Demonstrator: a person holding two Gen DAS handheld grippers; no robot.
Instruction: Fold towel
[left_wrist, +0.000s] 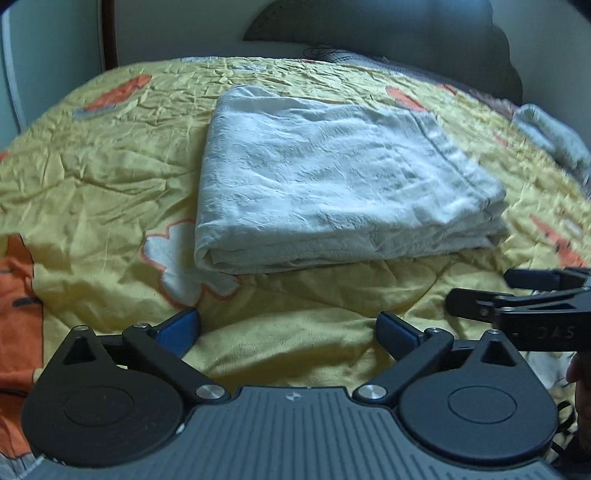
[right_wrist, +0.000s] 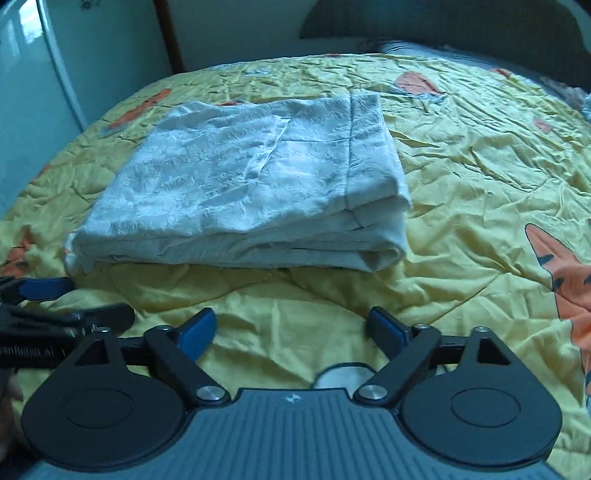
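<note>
The right gripper (left_wrist: 476, 291) enters the left wrist view from the right edge, which cuts off its body, and the printed lettering on it is too blurred to read. The left gripper (right_wrist: 74, 301) enters the right wrist view from the left edge in the same way, its body cut off and its label illegible. The far right corner of the towel (left_wrist: 332, 177) and the yellow bedcover (left_wrist: 110, 177) beside it are smeared by motion blur in the left wrist view.
</note>
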